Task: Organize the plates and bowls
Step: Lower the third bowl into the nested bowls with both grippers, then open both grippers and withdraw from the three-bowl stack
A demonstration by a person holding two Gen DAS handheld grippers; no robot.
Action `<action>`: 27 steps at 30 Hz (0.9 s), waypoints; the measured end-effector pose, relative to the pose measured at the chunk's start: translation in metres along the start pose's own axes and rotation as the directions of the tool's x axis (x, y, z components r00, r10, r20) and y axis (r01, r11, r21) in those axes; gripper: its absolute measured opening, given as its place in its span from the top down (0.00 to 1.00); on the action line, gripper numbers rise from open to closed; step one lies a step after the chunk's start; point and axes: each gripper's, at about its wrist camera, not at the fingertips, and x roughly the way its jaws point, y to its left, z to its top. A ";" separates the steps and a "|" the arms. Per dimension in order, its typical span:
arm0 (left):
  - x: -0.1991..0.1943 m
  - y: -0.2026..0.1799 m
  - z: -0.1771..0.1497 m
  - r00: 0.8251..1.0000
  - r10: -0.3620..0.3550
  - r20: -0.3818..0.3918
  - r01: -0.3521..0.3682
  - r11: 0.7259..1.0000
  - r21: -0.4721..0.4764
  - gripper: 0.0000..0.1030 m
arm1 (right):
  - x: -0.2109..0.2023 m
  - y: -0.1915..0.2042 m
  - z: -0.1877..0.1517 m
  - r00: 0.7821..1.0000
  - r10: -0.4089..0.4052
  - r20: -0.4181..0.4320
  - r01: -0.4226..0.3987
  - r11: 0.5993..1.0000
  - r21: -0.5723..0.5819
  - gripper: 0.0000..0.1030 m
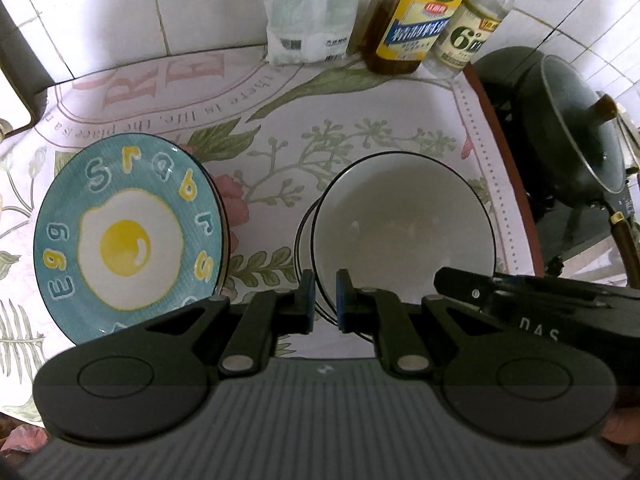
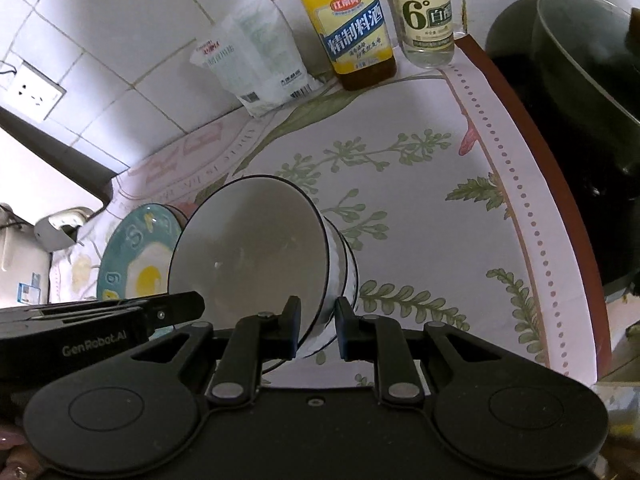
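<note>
Glazed ceramic, matt black plastic and clear glass on a printed cloth.

We see the white bowl (image 2: 256,248) as smooth, glossy glazed ceramic with a thin dark rim line, and the egg plate (image 1: 128,232) glazed too, its blue ground finely ribbed. The left gripper (image 1: 324,300) and right gripper (image 2: 318,324) look like matt black plastic with bright metal pivot pins. The counter (image 2: 420,208) wears a smooth floral covering; the bottles (image 2: 352,24) are shiny with paper labels, the wall tiles (image 2: 120,20) glossy.

Teal egg-print plate (image 1: 132,236); white bowl (image 1: 404,232) (blk rim); floral cloth (image 1: 360,120).
</note>
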 end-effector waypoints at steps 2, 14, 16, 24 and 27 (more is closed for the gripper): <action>0.003 0.000 0.001 1.000 0.001 -0.009 -0.001 1.000 -0.004 0.91 | 0.003 0.001 0.001 1.000 -0.008 -0.003 0.008 1.000 -0.024 0.78; 0.012 -0.009 0.002 0.999 0.045 -0.011 -0.044 0.998 0.041 0.92 | 0.016 0.005 -0.002 0.999 -0.048 -0.016 0.046 0.990 -0.130 0.78; 0.012 -0.010 0.000 0.999 0.055 -0.003 -0.054 0.997 0.056 0.91 | 0.016 0.007 -0.004 0.999 -0.050 -0.016 0.047 0.987 -0.151 0.77; 0.010 -0.009 0.000 0.998 0.060 -0.007 -0.060 0.997 0.043 0.89 | 0.019 0.007 -0.006 0.999 -0.029 -0.021 0.024 0.980 -0.196 0.71; 0.010 -0.008 -0.001 0.998 0.060 0.001 -0.060 0.997 0.044 0.89 | 0.021 0.007 -0.005 0.999 -0.026 -0.019 0.022 0.980 -0.199 0.69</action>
